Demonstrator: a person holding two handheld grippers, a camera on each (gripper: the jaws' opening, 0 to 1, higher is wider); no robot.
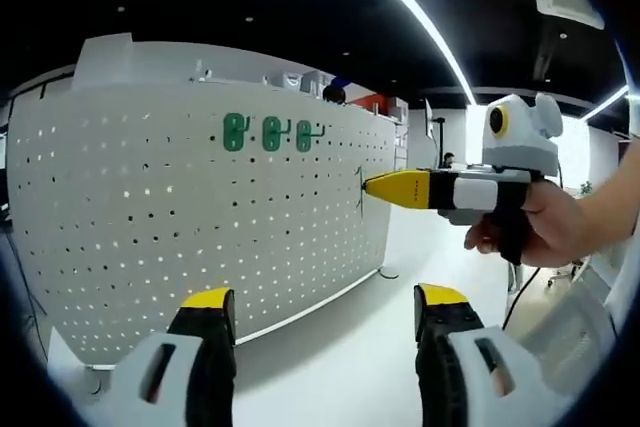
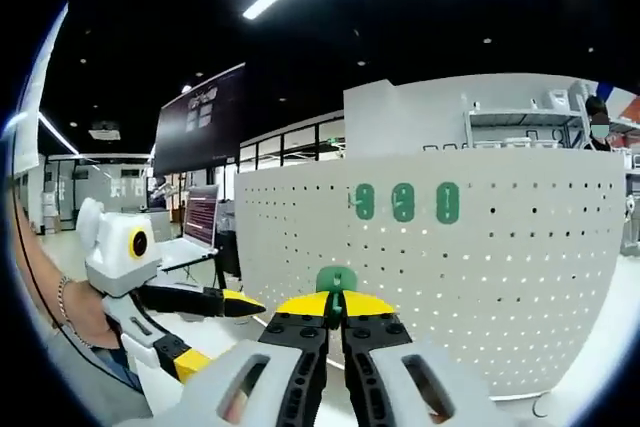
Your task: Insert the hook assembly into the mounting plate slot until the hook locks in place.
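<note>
While the left hand-held gripper (image 1: pixel 325 319) gapes, the right hand-held gripper (image 2: pixel 336 305) clamps a flat green hook (image 2: pixel 336 280) before the perforated white pegboard (image 2: pixel 520 277).

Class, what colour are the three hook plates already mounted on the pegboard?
Green hook plates, clearest in the right gripper view.

Left yellow-tipped two-jaw gripper (image 1: pixel 325 312): jaws spread wide apart, nothing between them. Right yellow-tipped two-jaw gripper (image 2: pixel 336 305): jaws closed together, clamping something small and green; held level in person's bare hand (image 1: pixel 540 227).
</note>
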